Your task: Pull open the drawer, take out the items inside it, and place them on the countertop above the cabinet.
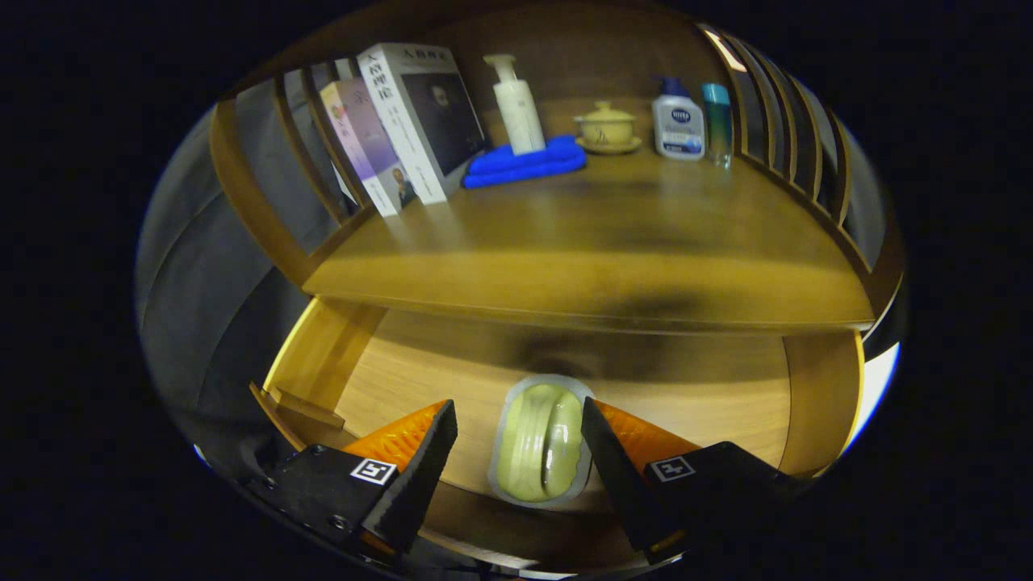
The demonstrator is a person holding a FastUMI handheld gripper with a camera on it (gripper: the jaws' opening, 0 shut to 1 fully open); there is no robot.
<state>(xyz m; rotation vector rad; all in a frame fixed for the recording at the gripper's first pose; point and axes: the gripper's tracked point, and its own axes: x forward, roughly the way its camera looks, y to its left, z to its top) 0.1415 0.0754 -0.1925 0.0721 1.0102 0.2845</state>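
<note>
Pale green, ridged item sealed in a clear plastic tray with rounded corners (539,442); glossy film over the top, contents looking like a folded or moulded lump, exact kind not clear. Lying flat on the wooden floor of the open drawer (420,379), near the drawer's front edge, long side pointing away toward the back.

Tongs (519,429) spread wide, one finger on each side of the tray. Right finger's inner edge just at the tray's right rim, possibly touching; left finger apart from the tray's left rim, a strip of drawer floor showing between. No grip visible from both sides. Tray sitting between the fingers, its far end reaching slightly beyond the tips.

Drawer pulled out beneath the table (581,242), side walls of light wood visible left and right. Dark blurred shadow across the table's front edge and the drawer's back.

On the table, well beyond the tongs: leaning books (411,121) at the left against the slatted side rail, a folded blue cloth (524,164) just beside them, a white pump bottle (516,105) standing at the cloth's back edge, a small yellow lidded cup on a saucer (605,127) further right, then a white bottle with blue cap (678,121) and a slim teal bottle (717,117) close together near the right rail.
</note>
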